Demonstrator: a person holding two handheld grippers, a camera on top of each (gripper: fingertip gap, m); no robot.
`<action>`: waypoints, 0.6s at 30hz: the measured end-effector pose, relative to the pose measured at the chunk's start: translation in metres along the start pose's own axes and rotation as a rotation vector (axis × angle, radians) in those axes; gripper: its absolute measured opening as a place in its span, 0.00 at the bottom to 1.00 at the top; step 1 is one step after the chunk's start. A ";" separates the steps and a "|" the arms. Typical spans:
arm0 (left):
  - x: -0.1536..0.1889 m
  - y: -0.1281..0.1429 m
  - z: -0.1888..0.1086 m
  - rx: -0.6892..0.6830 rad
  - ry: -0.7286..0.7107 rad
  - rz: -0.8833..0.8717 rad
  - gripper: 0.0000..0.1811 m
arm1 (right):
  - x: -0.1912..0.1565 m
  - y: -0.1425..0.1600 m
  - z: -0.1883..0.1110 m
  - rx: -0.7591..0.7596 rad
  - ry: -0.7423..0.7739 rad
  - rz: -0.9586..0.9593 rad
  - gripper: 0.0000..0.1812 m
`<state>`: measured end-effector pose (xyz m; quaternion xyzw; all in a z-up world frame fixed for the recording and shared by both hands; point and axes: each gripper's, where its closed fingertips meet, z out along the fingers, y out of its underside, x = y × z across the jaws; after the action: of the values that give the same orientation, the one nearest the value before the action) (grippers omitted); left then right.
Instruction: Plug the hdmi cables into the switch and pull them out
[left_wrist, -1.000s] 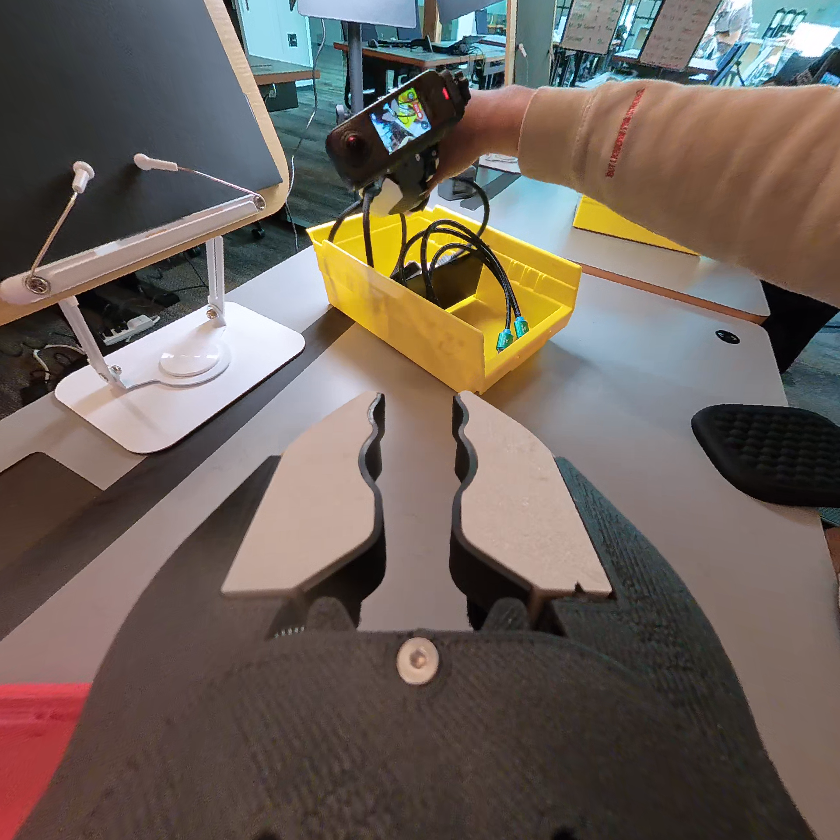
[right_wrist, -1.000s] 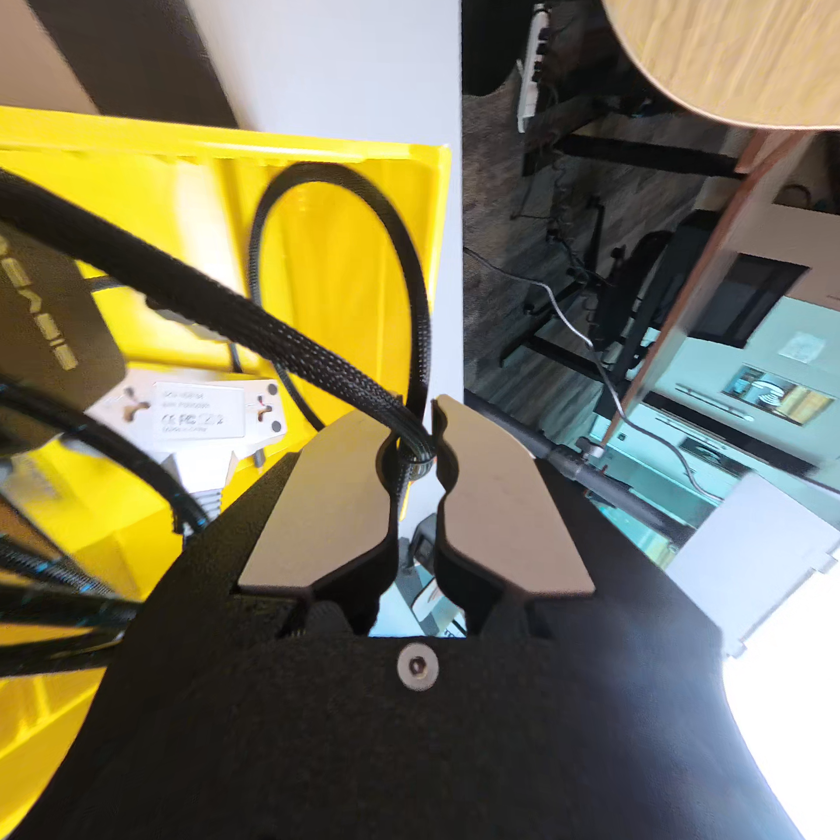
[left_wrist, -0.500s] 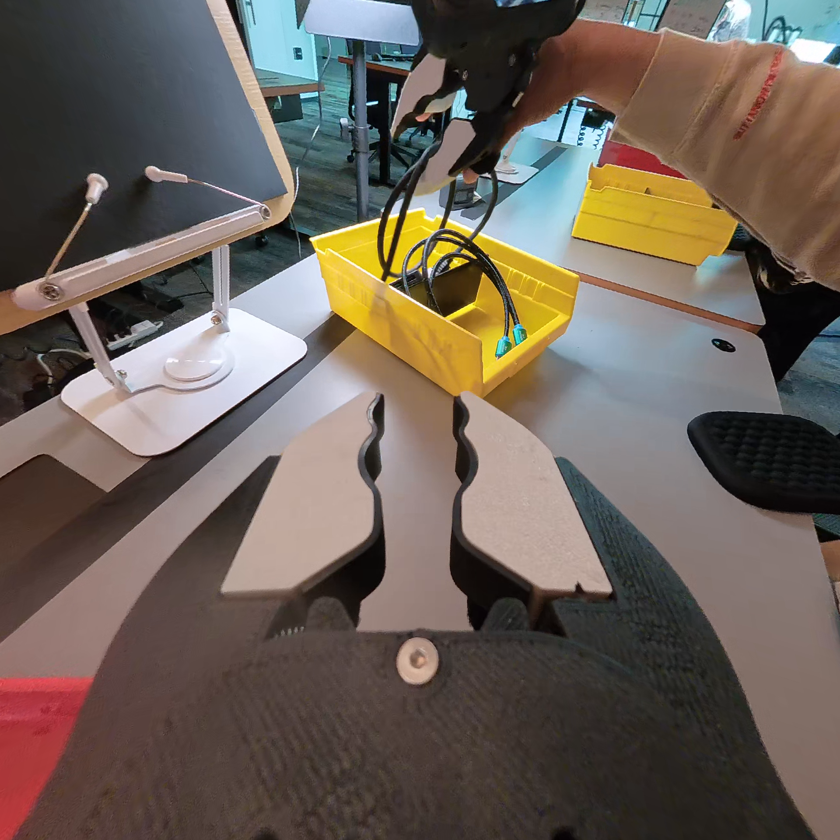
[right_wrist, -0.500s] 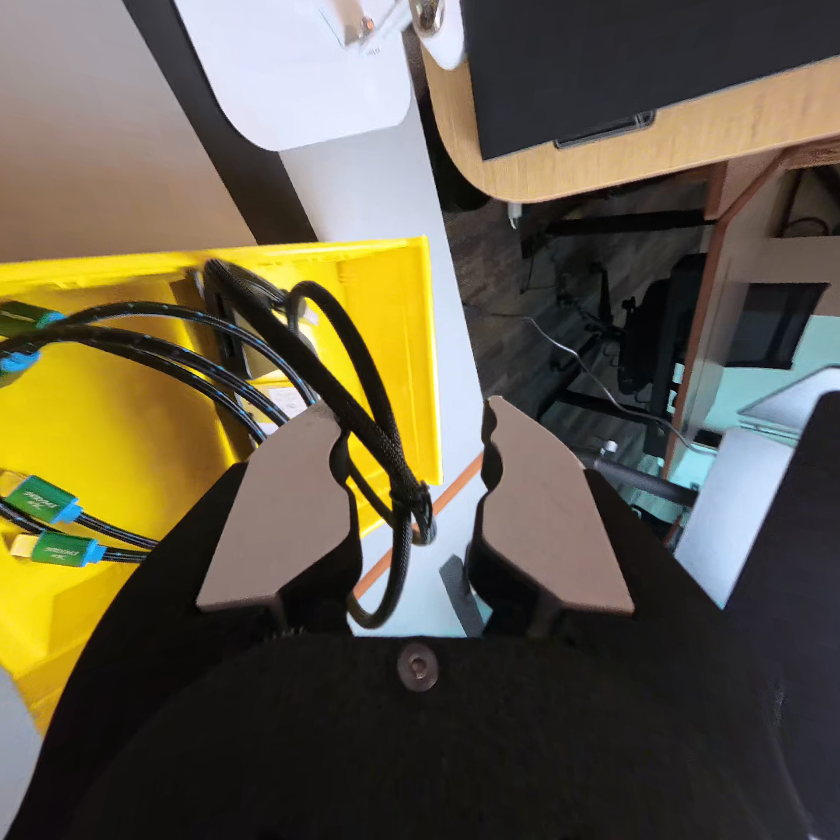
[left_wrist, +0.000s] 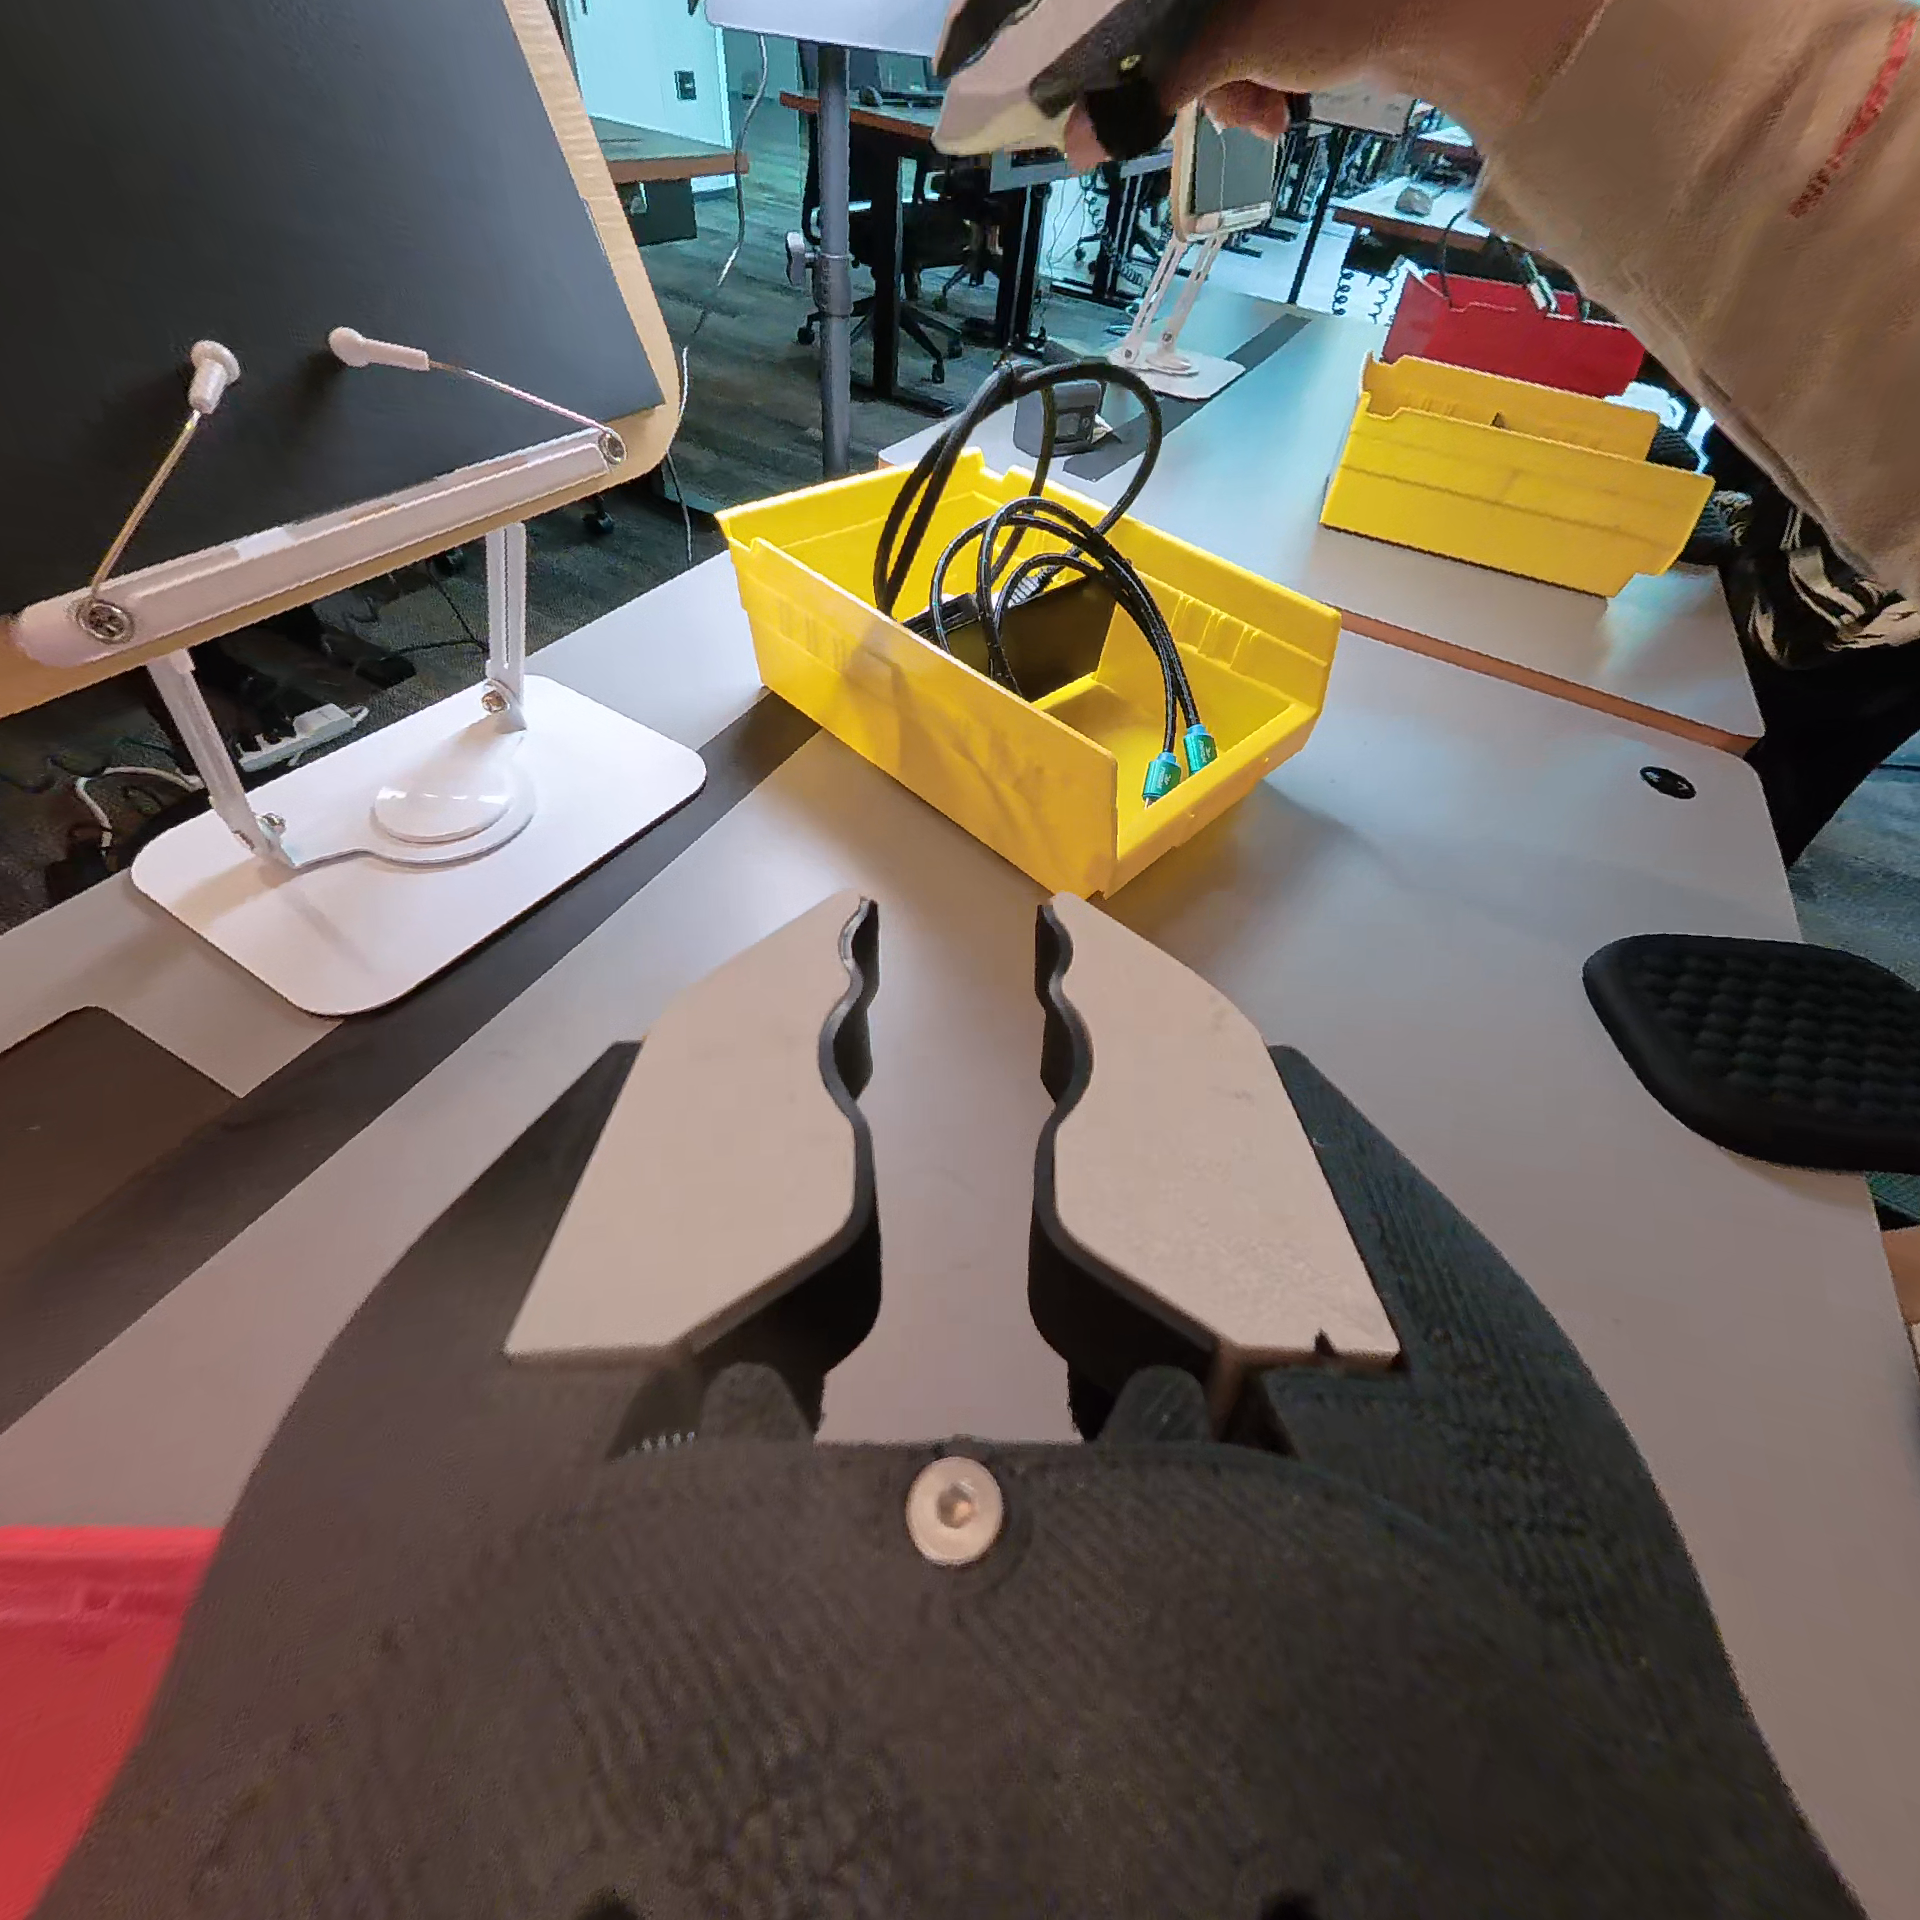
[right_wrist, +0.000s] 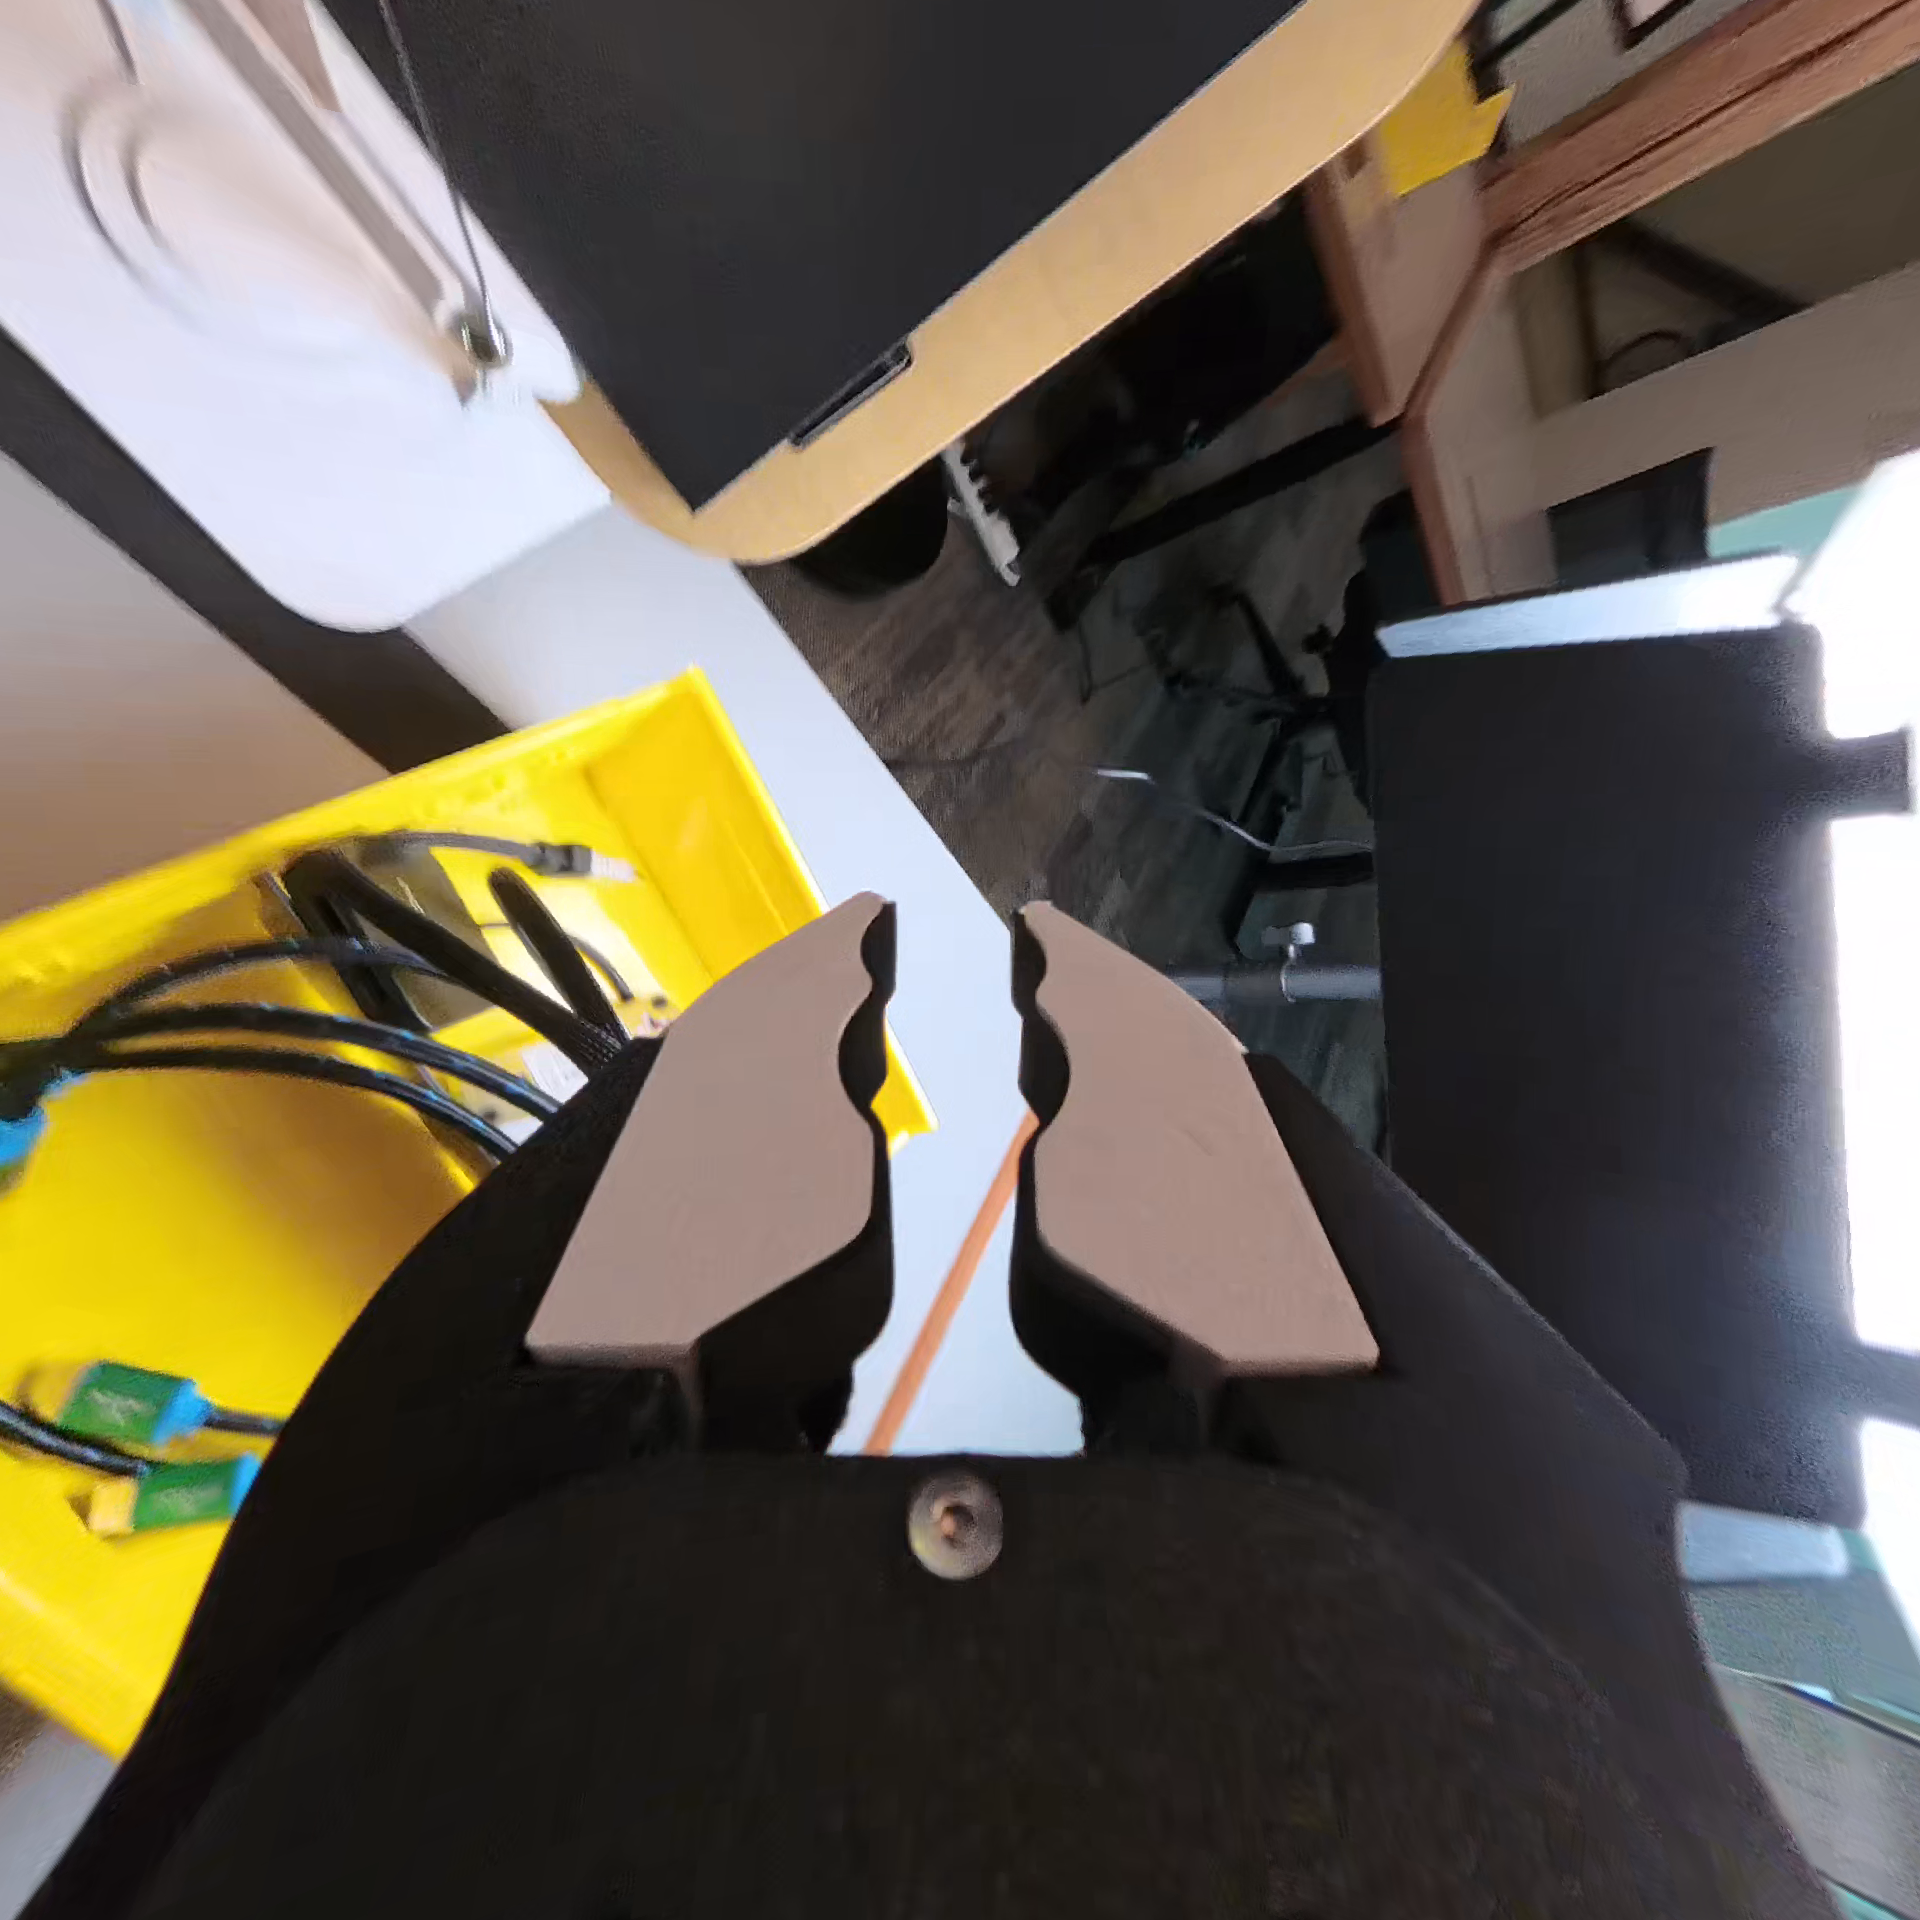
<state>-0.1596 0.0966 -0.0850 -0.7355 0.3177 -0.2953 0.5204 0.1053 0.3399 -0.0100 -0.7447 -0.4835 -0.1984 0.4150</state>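
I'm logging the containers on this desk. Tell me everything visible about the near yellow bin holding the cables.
The yellow bin is an open-topped rectangular tray of glossy moulded plastic with ribbed inner walls and a lower front lip. It sits flat on the grey desk, turned at an angle to the left wrist view. Inside lie a black box and looping black braided cables; two end in green plugs at the front lip. Neither gripper touches it.

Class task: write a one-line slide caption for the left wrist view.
Open left gripper above grey desk, facing yellow bin of black HDMI cables.
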 end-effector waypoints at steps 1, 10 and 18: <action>0.000 0.000 0.000 -0.002 -0.001 0.001 0.16 | -0.004 -0.004 -0.007 0.051 0.003 0.030 0.12; 0.002 -0.003 -0.003 0.010 -0.006 0.007 0.16 | -0.116 -0.032 -0.092 0.673 -0.231 0.534 0.13; -0.008 -0.003 -0.006 0.027 -0.048 -0.009 0.17 | -0.255 -0.001 -0.083 0.770 -0.309 0.658 0.18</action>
<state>-0.1688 0.1004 -0.0814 -0.7369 0.2976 -0.2841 0.5364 -0.0026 0.1313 -0.1390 -0.6714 -0.3176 0.2465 0.6225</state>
